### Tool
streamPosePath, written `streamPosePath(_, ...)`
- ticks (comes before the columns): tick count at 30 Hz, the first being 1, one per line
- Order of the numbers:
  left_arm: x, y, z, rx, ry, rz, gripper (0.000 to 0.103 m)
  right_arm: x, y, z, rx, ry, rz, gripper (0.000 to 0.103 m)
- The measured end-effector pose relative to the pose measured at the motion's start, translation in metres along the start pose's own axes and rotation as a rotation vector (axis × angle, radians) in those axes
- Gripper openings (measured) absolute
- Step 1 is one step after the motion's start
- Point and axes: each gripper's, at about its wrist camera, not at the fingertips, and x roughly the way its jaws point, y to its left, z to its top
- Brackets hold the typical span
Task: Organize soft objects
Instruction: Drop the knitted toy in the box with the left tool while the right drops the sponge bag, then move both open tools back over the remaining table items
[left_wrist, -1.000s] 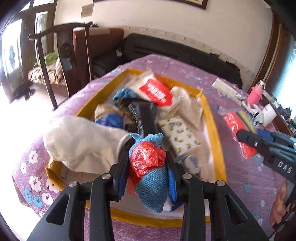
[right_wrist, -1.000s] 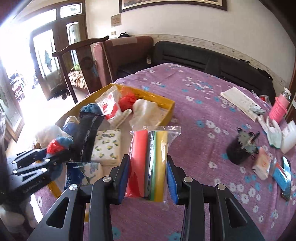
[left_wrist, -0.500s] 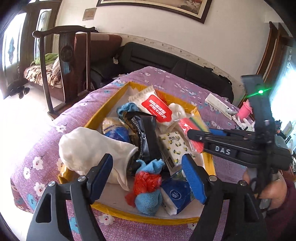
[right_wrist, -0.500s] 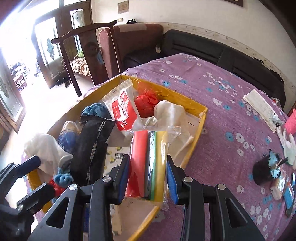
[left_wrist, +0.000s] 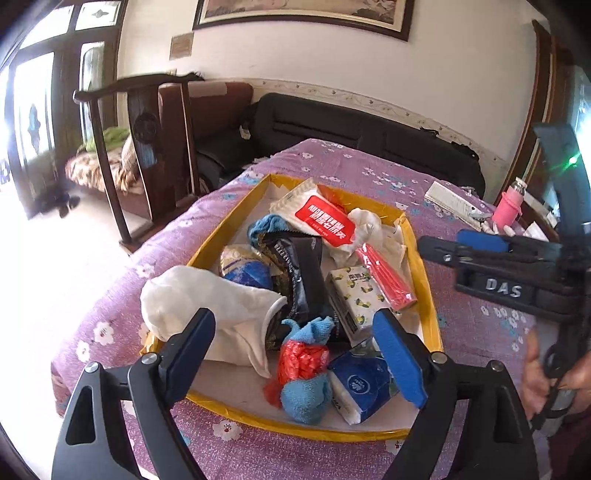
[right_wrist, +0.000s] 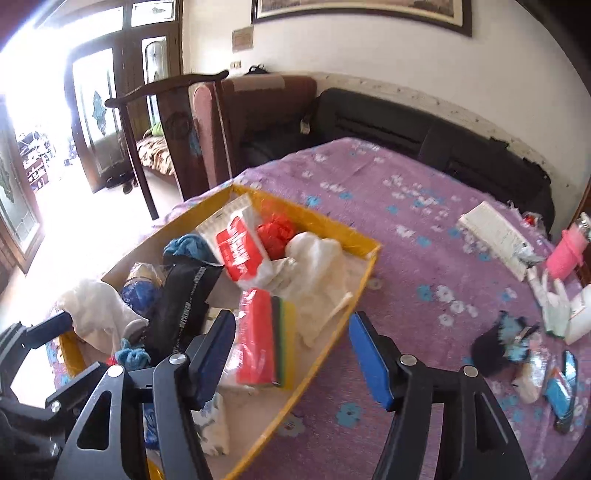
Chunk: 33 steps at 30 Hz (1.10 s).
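A yellow-rimmed tray (left_wrist: 428, 295) (right_wrist: 364, 275) on the purple flowered table holds several soft things. A blue cloth wrapped around red plastic (left_wrist: 303, 369) lies at its near end beside a white cloth (left_wrist: 207, 310) and a blue tissue pack (left_wrist: 364, 384). A bag of coloured sponges (right_wrist: 264, 339) (left_wrist: 386, 275) lies in the tray. My left gripper (left_wrist: 295, 350) is open and empty above the blue cloth. My right gripper (right_wrist: 291, 350) is open and empty above the tray's right rim; it also shows in the left wrist view (left_wrist: 476, 243).
The tray also holds a black pouch (left_wrist: 301, 273), a red-labelled wipes pack (left_wrist: 321, 218) and a lemon-print tissue pack (left_wrist: 354, 295). A pink bottle (right_wrist: 565, 253), white papers (right_wrist: 493, 230) and small items (right_wrist: 517, 347) lie at the table's right. A wooden chair (left_wrist: 147, 147) stands left.
My left gripper let go of the blue cloth bundle, which now lies in the tray, and pulled back. My right gripper carried the sponge bag over the tray, opened and dropped it in.
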Motion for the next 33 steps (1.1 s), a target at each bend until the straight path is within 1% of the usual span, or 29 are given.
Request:
streamPosePath(2,-0.008,-0.013,0.000,0.042,-0.020,0.014,0.088,-0.017,-0.016,-0.007,0.015,-0.031,-0.022,0.073)
streamPosePath(8,-0.023,-0.053,-0.001,0.140,-0.045,0.038,0.088,-0.050,-0.084,-0.032,0.133,-0.059,-0.073,0.074)
streamPosePath(12,-0.029,-0.087,-0.003,0.214,-0.055,0.052,0.089,-0.074,-0.144,-0.056,0.254,-0.080,-0.116,0.074)
streamPosePath(14,-0.030,-0.102,-0.005,0.246,-0.058,0.057,0.092,-0.086,-0.171,-0.066,0.306,-0.094,-0.141,0.074)
streamPosePath(18,-0.030,-0.133,-0.008,0.308,-0.054,0.063,0.093,-0.117,-0.233,-0.087,0.416,-0.136,-0.211,0.074)
streamPosePath(20,-0.027,-0.146,-0.009,0.333,-0.048,0.065,0.093,-0.135,-0.267,-0.097,0.464,-0.165,-0.271,0.074)
streamPosePath(21,-0.026,-0.151,-0.010,0.345,-0.044,0.064,0.093,-0.142,-0.277,-0.100,0.474,-0.174,-0.294,0.074)
streamPosePath(22,-0.023,-0.159,-0.012,0.359,-0.036,0.060,0.093,-0.150,-0.290,-0.104,0.485,-0.181,-0.339,0.074)
streamPosePath(24,-0.018,-0.170,-0.015,0.378,-0.015,0.039,0.093,-0.162,-0.312,-0.111,0.498,-0.192,-0.388,0.076)
streamPosePath(27,-0.010,-0.183,-0.020,0.397,0.019,-0.010,0.093,-0.165,-0.333,-0.117,0.518,-0.188,-0.433,0.076)
streamPosePath(29,-0.005,-0.189,-0.023,0.406,0.038,-0.033,0.093,-0.158,-0.347,-0.121,0.538,-0.168,-0.442,0.076)
streamPosePath(33,0.004,-0.200,-0.028,0.428,0.064,-0.055,0.093,-0.123,-0.361,-0.127,0.572,-0.098,-0.399,0.076)
